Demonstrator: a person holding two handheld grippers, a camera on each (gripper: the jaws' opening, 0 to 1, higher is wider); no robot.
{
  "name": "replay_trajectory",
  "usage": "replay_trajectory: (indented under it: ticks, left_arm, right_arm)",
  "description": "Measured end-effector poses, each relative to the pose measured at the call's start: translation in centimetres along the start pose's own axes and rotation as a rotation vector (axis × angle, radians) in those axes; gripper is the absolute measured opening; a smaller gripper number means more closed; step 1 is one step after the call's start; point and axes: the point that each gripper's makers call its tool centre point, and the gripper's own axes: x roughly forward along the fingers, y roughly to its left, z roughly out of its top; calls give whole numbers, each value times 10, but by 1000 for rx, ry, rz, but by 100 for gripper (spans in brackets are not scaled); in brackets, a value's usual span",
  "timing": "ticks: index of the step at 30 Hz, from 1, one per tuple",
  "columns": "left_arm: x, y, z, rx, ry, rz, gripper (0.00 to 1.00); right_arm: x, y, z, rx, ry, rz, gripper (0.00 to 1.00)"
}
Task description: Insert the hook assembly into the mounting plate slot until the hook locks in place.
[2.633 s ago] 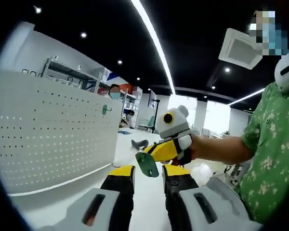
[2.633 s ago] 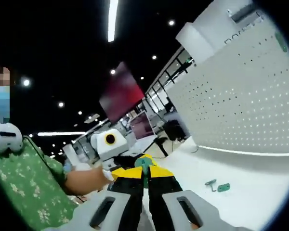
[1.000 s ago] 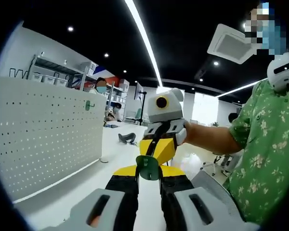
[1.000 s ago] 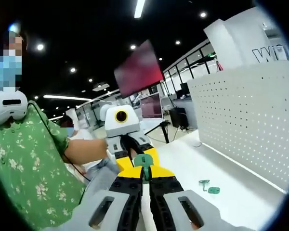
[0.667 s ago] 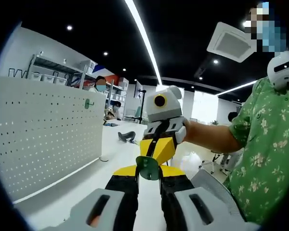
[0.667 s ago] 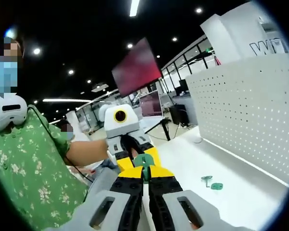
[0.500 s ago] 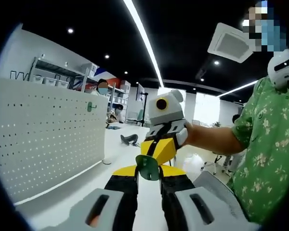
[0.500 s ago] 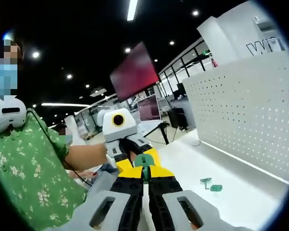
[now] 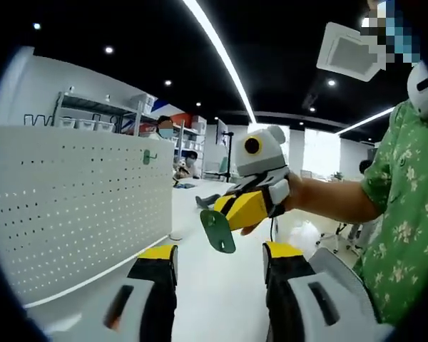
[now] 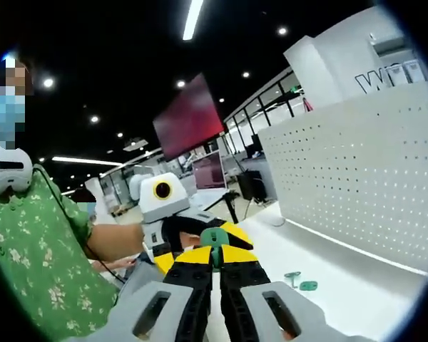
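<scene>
Right gripper [image 10: 212, 265], jaws pinching the green plate [image 9: 218, 229], holds it ahead of your spread left gripper [image 9: 219, 265]; next, fetch the hook [image 10: 292, 277] from the table beyond.

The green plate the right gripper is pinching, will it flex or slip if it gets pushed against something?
The green plate looks thin, flat and moulded, so probably stiff and light. The right gripper pinches just one edge, leaving most of it overhanging, so a push could pivot it or slide it between the jaws.
</scene>
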Motion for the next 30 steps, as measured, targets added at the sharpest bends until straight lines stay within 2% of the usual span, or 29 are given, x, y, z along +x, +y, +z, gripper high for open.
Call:
replay_trajectory:
  ticks: [4,10,19,21,26,27,30]
  left_arm:
    - [0,4,2,20,-4,46,58]
    - [-5,16,14,7,-57,126,65]
    - [-11,23,18,3,-87,195,73]
    - [-13,24,19,-6,-98,208,74]
    - [-16,27,21,-13,-112,222,76]
    - [-16,27,21,-12,-115,225,76]
    - [-18,28,23,-15,-125,235,77]
  right_arm:
    - [-1,-4,3,-3,-16,-23,1]
    - [-7,-11,13,-3,-57,-67,1]
    - [-14,-23,23,-10,-112,-165,1]
    - [-17,-27,26,-25,-123,-208,1]
    - [-21,-33,30,-42,-148,-264,1]
    - [-24,-39,32,-59,-154,-310,1]
    - [-30,-45,34,-103,-150,-389,1]
